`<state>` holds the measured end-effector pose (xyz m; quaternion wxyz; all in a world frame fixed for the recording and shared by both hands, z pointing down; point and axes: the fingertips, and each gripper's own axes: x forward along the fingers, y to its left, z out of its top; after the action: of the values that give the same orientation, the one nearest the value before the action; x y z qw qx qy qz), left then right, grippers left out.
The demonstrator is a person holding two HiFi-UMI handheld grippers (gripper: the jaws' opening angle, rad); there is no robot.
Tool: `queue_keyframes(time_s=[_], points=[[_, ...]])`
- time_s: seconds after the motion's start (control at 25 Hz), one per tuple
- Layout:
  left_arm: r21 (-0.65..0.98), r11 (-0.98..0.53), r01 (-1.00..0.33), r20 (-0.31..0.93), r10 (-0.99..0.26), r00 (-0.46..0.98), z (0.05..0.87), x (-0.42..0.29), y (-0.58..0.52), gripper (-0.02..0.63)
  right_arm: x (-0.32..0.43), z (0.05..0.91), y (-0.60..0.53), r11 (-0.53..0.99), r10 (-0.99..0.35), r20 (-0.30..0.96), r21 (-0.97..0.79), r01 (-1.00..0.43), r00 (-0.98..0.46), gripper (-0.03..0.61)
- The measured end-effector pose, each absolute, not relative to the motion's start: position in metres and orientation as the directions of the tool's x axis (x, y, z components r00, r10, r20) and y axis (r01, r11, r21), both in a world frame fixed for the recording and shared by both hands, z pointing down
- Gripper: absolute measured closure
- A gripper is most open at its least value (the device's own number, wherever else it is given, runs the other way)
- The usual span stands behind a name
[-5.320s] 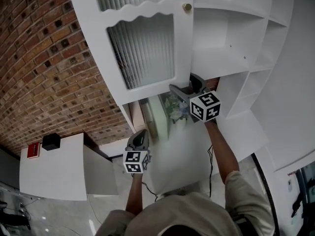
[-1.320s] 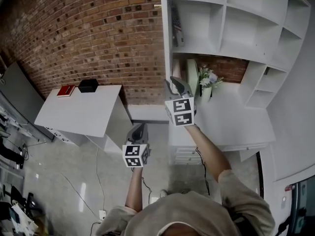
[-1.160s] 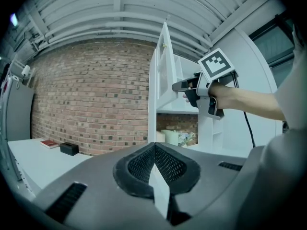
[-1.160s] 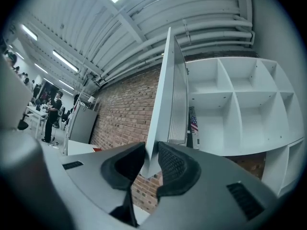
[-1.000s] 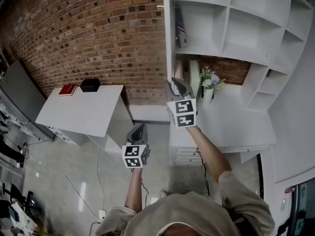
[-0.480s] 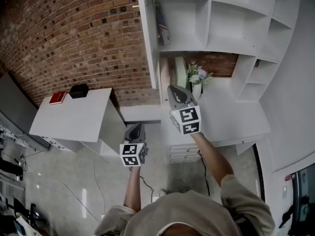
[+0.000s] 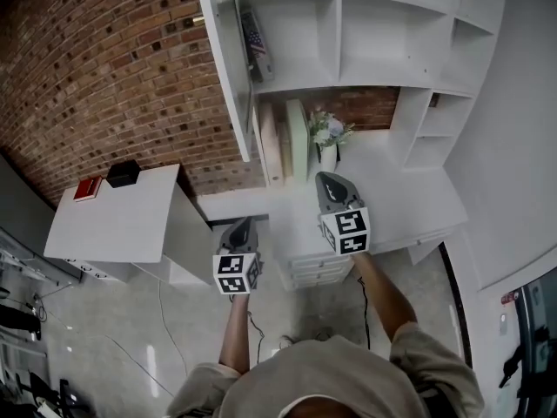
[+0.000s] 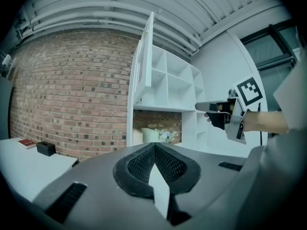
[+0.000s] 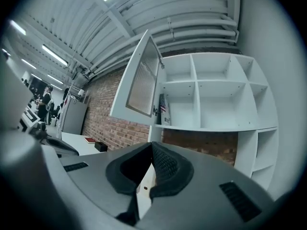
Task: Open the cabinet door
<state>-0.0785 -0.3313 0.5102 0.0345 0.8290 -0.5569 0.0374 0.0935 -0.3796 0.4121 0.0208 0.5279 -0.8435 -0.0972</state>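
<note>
The white cabinet door point(image 7: 218, 64) with its ribbed glass pane point(image 9: 142, 83) stands swung wide open, edge-on in the head view, its small brass knob point(image 7: 198, 20) on the outer side. Behind it the white shelf unit point(image 7: 383, 33) is exposed. My right gripper point(image 7: 324, 178) hangs in front of the lower shelf, away from the door, shut with nothing in it point(image 9: 152, 143). My left gripper point(image 7: 246, 225) is lower and to the left, over the floor, also shut and empty point(image 8: 154, 144). In the left gripper view the right gripper point(image 8: 204, 106) shows off to the right.
A vase of flowers point(image 7: 327, 138) and upright boards point(image 7: 283, 142) stand on the white counter point(image 7: 418, 203) with drawers below. A small flag point(image 7: 253, 35) sits on the lower shelf. A white side table point(image 7: 113, 229) at left bears a red book point(image 7: 87, 187) and a black box point(image 7: 124, 172). Brick wall behind.
The right gripper has come back from beside the open door and sunk toward the counter, its jaws closing to shut. The left gripper shifted a little. The door stays open.
</note>
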Motion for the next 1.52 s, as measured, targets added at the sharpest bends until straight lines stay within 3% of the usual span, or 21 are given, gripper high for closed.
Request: queue_keyframes(time_s=[0.8, 1.52], points=[[0.042, -0.442, -0.896, 0.142, -0.885, 0.443, 0.531, -0.032, -0.349, 0.588, 0.191, 0.494, -0.351, 0.308, -0.951, 0.052, 0.116, -0.944, -0.303, 0.566], [0.059, -0.46, -0.886, 0.166, -0.871, 0.463, 0.54, -0.021, -0.35, 0.588, 0.196, 0.514, -0.352, 0.312, -0.949, 0.091, 0.111, -0.944, -0.303, 0.566]])
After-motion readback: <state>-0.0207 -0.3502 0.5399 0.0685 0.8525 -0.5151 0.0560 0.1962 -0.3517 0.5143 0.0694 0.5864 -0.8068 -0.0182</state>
